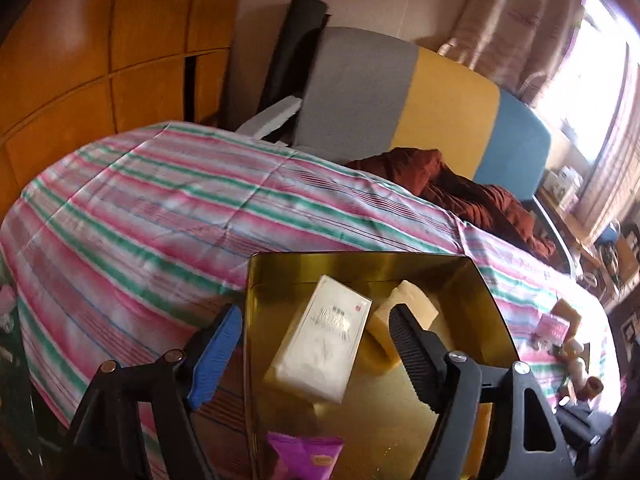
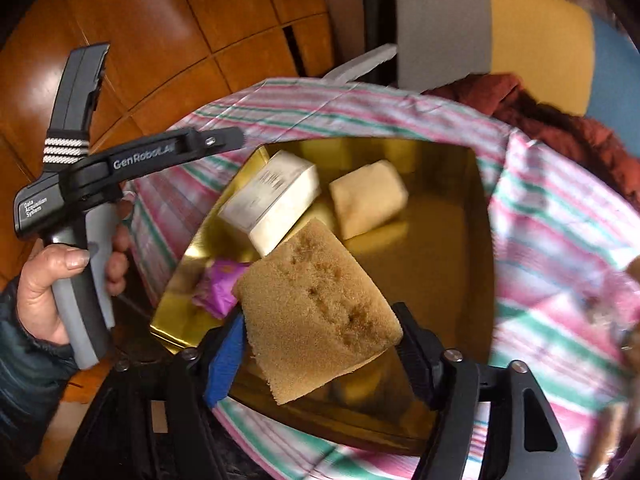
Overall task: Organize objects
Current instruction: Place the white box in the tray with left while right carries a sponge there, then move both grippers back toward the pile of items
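A brown sponge [image 2: 320, 312] sits between the pads of the right tongs [image 2: 320, 344], held above a shallow gold tin [image 2: 460, 264] that lies on a bed covered by a pink, green and white striped sheet [image 1: 160, 208]. The blue pad and the black ribbed pad touch the sponge on either side, so the right tongs grip it, tilted, over the tin's near edge. Inside the tin lie a white box [image 2: 272, 204] toward the far left corner, a pale yellow sponge [image 2: 368, 200] just beside it toward the far edge, and a purple packet [image 2: 218, 284] at the near left side – partly hidden behind the brown sponge.

The left tongs [image 1: 316, 348] stand wide open with nothing clamped; in the left wrist view the white box [image 1: 320, 340] shows between the spread fingers, lying flat on the tin floor [image 1: 472, 300], with the pale yellow sponge [image 1: 404, 312] behind the black finger and the purple packet [image 1: 304, 456] at the near edge. A hand [image 2: 60, 292] in a dark sleeve holds the left tool's grey handle beside the tin's left edge.

Further out, a dark red quilt [image 1: 460, 188] is bunched at the head of the bed against a grey, yellow and blue headboard [image 1: 440, 96]. Small bottles and boxes [image 1: 568, 344] cluster near the bed's right edge – too blurred to identify.
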`<action>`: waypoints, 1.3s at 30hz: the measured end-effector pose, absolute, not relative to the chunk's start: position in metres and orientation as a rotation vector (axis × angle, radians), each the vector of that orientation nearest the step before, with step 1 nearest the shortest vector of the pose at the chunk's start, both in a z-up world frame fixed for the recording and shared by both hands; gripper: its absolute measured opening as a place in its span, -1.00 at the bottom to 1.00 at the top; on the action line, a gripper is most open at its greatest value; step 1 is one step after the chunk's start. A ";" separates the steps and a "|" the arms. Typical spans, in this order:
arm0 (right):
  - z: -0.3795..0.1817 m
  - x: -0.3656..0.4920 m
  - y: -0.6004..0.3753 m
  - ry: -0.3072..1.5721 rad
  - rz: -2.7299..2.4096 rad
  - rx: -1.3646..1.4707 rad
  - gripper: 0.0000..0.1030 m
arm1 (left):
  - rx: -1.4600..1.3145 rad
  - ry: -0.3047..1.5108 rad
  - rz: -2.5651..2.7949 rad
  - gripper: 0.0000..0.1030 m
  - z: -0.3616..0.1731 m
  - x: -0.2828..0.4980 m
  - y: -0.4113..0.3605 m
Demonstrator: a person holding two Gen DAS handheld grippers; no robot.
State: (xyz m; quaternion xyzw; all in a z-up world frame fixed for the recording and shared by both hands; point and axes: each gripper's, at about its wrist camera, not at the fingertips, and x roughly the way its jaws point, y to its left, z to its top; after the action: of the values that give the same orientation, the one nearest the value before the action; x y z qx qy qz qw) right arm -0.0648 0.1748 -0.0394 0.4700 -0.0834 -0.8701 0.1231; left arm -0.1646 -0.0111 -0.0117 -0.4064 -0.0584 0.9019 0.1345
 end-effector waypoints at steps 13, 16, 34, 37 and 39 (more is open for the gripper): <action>-0.051 -0.055 0.160 -0.337 -2.467 1.374 0.96 | -1.175 -0.154 2.675 0.51 -0.010 -0.106 -0.020; -0.044 -0.048 0.163 -0.276 -2.555 1.358 0.99 | -1.165 -0.143 2.686 0.51 -0.009 -0.095 -0.020; -0.021 -0.012 0.187 -0.196 -2.872 1.266 0.99 | -1.150 -0.021 2.689 0.51 -0.012 -0.047 0.003; -0.021 -0.007 0.194 -0.218 -2.889 1.269 0.99 | -1.141 -0.003 2.678 0.51 -0.012 -0.042 0.007; -0.021 -0.004 0.198 -0.227 -2.899 1.269 0.99 | -1.131 0.014 2.675 0.51 -0.012 -0.039 0.011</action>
State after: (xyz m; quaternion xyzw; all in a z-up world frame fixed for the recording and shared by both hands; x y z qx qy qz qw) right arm -0.0038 0.1983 -0.0208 0.4000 -0.0714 -0.9136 -0.0156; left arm -0.0391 0.0114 -0.0116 -0.3868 0.0049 0.9145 0.1183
